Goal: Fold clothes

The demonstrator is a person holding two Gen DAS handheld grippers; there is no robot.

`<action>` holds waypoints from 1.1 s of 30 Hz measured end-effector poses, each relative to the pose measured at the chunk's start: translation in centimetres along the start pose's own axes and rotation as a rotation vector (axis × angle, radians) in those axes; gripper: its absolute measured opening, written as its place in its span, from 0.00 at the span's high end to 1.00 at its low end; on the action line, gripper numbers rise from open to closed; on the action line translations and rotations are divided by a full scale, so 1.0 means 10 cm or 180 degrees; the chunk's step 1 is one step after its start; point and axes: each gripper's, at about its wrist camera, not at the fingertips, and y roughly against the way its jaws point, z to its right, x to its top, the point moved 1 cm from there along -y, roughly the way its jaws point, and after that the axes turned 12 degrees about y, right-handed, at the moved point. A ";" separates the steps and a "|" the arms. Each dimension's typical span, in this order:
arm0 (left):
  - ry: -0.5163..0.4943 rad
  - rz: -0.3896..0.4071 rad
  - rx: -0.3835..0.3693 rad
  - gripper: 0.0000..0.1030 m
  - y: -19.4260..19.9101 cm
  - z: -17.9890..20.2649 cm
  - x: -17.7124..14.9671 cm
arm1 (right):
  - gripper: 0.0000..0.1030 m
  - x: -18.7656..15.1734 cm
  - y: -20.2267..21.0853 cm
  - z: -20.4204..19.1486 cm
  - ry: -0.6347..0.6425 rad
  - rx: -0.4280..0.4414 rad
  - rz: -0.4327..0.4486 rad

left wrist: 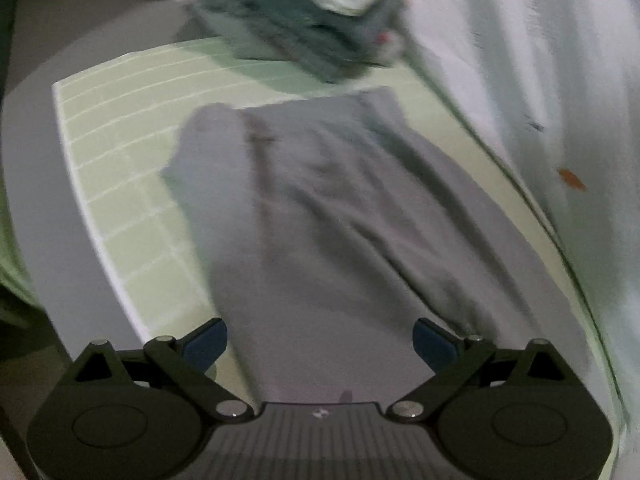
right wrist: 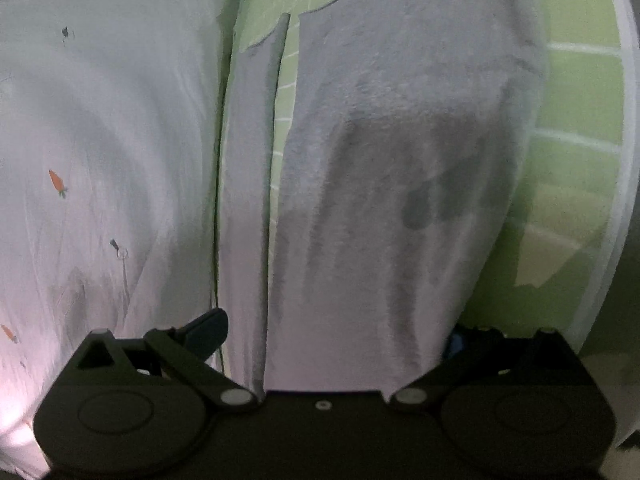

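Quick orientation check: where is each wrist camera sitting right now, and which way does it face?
Left wrist: on the left tool, looking along the grey garment on the green grid mat toward a folded stack; its own open fingers show.
Right wrist: on the right tool, close over the same garment, beside white carrot-print fabric.
Shared: garment, mat, white fabric.

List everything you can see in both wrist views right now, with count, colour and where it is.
grey garment: one, grey, spread flat on the mat in front of both tongs
folded clothes stack: one, dark teal and white, far end of the mat, blurred
grid mat: one, light green with white lines, under the garment
carrot-print sheet: one, white with small orange carrots, beside the mat
left tongs: one, black with blue pads, open over the garment
right tongs: one, black, open, garment edge between the fingers
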 end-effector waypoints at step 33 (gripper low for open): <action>0.0514 0.0265 0.0246 0.96 -0.33 -0.39 1.00 | 0.98 0.99 0.25 -0.09 0.0274 -0.1007 0.1188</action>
